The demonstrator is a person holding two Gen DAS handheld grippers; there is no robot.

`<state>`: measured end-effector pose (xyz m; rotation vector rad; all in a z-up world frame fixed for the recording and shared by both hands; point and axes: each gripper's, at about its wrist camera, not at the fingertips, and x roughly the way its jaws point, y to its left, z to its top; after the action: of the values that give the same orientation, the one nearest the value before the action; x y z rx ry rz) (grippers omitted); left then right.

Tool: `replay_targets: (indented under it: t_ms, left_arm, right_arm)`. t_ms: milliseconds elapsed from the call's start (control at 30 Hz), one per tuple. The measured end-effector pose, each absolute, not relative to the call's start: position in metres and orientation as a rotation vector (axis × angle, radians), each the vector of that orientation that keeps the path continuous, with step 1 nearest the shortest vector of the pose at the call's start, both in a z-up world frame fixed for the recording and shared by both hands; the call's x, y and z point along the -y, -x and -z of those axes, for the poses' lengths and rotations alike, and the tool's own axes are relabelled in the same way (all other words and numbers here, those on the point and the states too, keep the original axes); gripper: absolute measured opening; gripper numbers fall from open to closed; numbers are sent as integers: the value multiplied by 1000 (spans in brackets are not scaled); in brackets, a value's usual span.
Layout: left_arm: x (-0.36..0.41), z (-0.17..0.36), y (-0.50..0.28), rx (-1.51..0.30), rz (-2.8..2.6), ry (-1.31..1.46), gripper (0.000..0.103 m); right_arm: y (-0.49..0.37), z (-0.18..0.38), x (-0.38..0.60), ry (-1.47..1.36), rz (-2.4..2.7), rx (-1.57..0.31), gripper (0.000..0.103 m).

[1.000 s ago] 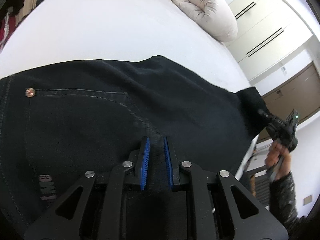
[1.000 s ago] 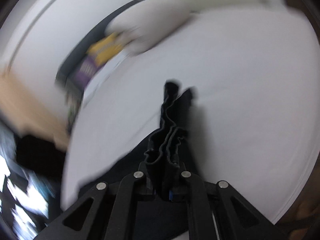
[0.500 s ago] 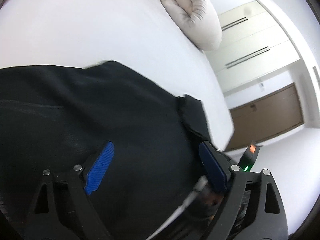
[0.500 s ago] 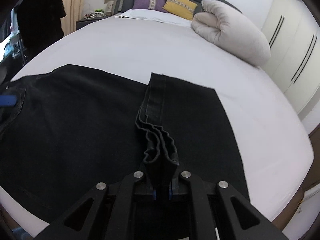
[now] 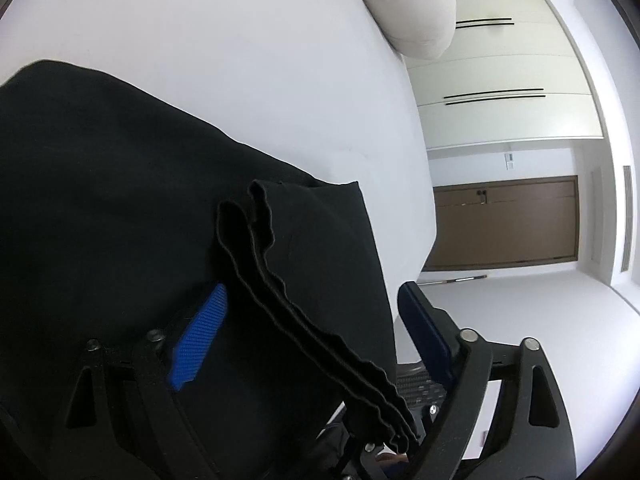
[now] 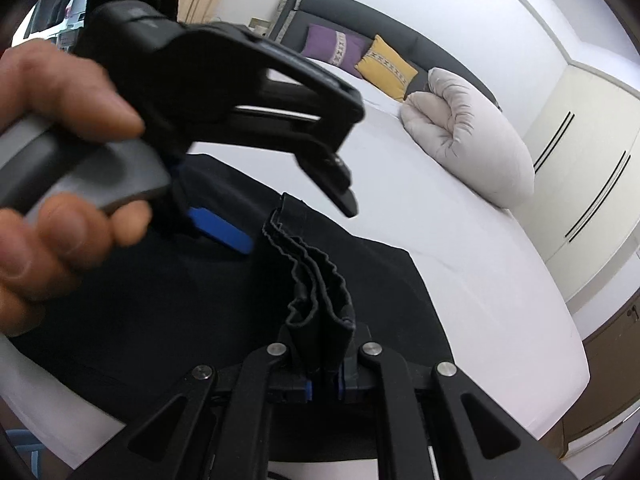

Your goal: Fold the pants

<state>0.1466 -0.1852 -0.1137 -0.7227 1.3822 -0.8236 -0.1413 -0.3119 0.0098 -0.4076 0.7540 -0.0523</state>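
The black pants (image 6: 168, 304) lie spread on the white bed (image 6: 480, 248), covering its near part, with a bunched, wavy strip of their hem (image 6: 316, 280) lifted off the flat cloth. The right hand-held gripper (image 6: 322, 388) is clamped narrow on the near end of that strip: the folds stand pinched between its blue pads, and the strip runs away from it toward the far side.

In the left wrist view the same gathered strip (image 5: 304, 312) crosses diagonally between the fingers of the left hand-held gripper (image 5: 316, 336). Its jaws stand wide and are closing, with the strip between them; the blue pads (image 5: 198, 340) do not press on the cloth. In the right wrist view this left hand-held gripper (image 6: 296, 208) hangs just above the pants at the left, held by a person's hand (image 6: 52, 152) wrapped around its grey handle.

On the far right of the bed rests a rolled beige duvet (image 6: 468, 136). Beyond it, against a dark headboard (image 6: 400, 36), lean a purple cushion (image 6: 332, 50) and a yellow cushion (image 6: 386, 66). Cream wardrobe doors (image 5: 504, 68) stand at the right, and a brown door (image 5: 504, 224) shows past the bed's edge in the left wrist view.
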Motion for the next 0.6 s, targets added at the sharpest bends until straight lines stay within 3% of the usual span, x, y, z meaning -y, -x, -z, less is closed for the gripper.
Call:
replay_targets:
  t_ms: [67, 167, 600]
  left_arm:
    - [183, 114, -147, -1395, 834, 699, 30]
    - [174, 112, -148, -1381, 817, 662, 10]
    - [125, 81, -133, -1281, 827, 433, 6]
  right_arm:
    - [141, -8, 309, 415, 48, -757, 9]
    - [141, -10, 304, 437, 36, -751, 9]
    - [164, -10, 233, 545, -90, -723, 9]
